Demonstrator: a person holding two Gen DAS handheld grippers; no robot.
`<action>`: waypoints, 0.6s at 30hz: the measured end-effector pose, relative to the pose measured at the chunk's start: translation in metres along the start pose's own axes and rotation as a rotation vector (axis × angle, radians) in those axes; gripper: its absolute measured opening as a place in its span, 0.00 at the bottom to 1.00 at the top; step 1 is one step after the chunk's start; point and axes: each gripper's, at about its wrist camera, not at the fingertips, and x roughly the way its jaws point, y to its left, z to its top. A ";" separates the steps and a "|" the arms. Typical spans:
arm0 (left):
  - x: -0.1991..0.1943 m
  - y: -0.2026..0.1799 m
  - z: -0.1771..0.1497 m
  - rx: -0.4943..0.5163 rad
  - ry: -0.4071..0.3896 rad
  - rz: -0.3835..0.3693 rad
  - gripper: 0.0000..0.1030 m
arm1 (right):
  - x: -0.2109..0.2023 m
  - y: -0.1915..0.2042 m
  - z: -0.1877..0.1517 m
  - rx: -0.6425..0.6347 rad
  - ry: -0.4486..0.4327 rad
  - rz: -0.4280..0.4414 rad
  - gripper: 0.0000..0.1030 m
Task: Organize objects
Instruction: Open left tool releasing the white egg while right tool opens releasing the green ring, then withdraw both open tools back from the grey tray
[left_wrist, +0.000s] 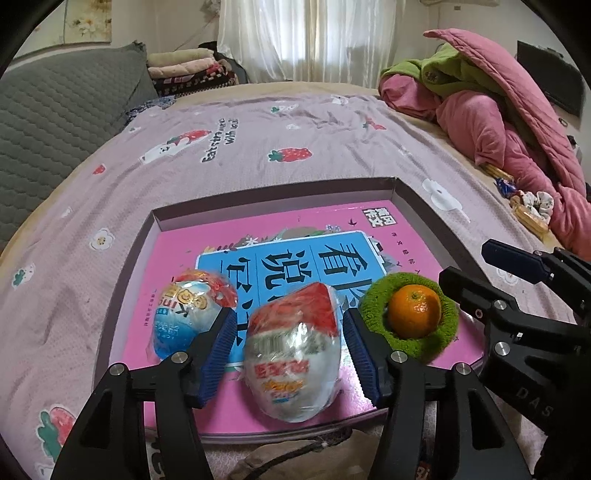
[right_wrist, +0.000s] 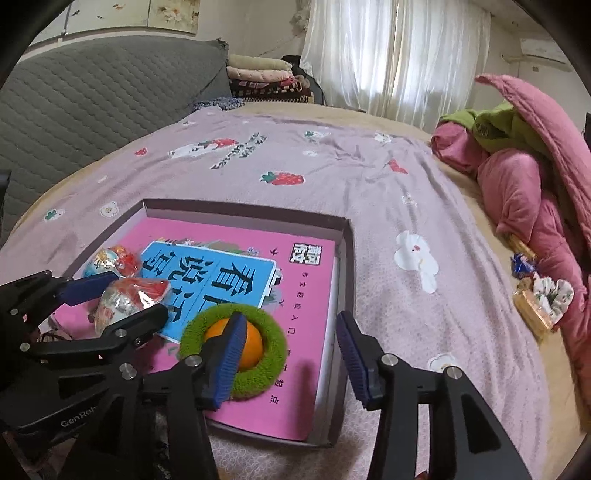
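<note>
In the shallow box (left_wrist: 402, 192) on the bed, two wrapped eggs and a scrunchie-ringed tangerine (left_wrist: 414, 310) sit placed; left gripper (left_wrist: 290, 350) spread around one egg (left_wrist: 293, 354); right gripper (right_wrist: 290, 354) spread, empty; snacks (right_wrist: 532, 299) at the bed's right edge remain.

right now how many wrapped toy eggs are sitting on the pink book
2. One egg lies between the open fingers of the left gripper; the other egg sits just to its left on the pink book. None appear hidden.
</note>
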 end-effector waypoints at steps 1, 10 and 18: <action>-0.001 0.000 0.000 -0.002 -0.003 0.000 0.60 | -0.002 0.000 0.000 0.004 -0.002 0.004 0.49; -0.016 -0.001 0.006 -0.008 -0.026 0.001 0.65 | -0.009 -0.003 0.003 0.014 -0.020 0.014 0.51; -0.030 0.004 0.009 -0.014 -0.046 0.013 0.68 | -0.017 -0.005 0.006 0.031 -0.052 0.034 0.58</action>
